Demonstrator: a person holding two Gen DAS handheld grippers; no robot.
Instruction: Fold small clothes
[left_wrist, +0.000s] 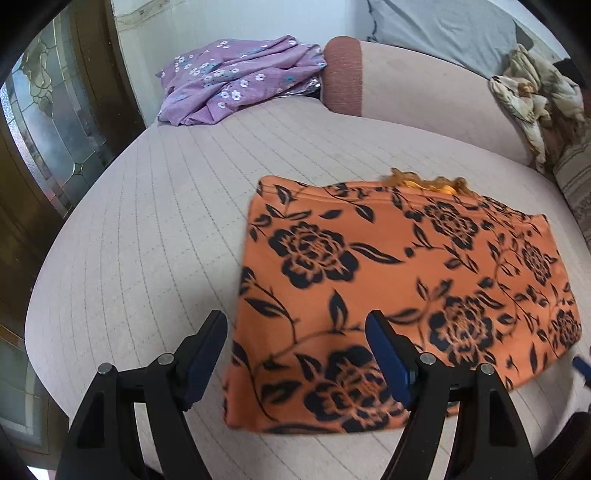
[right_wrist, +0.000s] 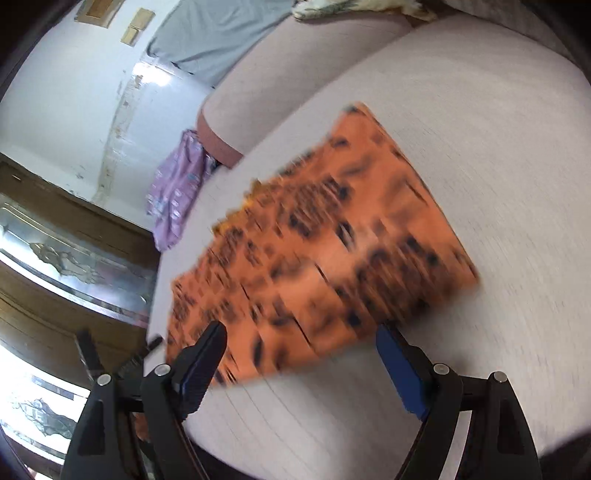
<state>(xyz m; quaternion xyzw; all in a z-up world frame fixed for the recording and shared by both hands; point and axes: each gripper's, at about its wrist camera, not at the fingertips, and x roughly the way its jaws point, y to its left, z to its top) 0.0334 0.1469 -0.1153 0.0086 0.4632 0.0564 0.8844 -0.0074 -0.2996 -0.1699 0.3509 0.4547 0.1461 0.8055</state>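
Through the left wrist camera we see the left gripper (left_wrist: 295, 325) with its jaws spread wide and nothing between the pads. It hangs over the near left corner of the orange floral garment (left_wrist: 399, 291), which lies folded into a flat rectangle on the pale quilted cushion (left_wrist: 147, 229). A bit of yellow-orange frill (left_wrist: 428, 182) peeks out along the garment's far edge. At the back left of the cushion sits a crumpled purple flowered cloth (left_wrist: 236, 79), well apart from the orange piece. A pink bolster (left_wrist: 406, 85) runs along the back, and a rumpled cream patterned cloth (left_wrist: 535, 96) lies at the far right.

Through the right wrist camera, which is tilted and blurred, we see the right gripper (right_wrist: 299, 328) likewise wide open and empty. Its left finger sits over the near edge of the orange floral garment (right_wrist: 314, 251); whether it touches the fabric we cannot tell. The purple flowered cloth (right_wrist: 177, 184) shows beyond, beside the bolster's end.
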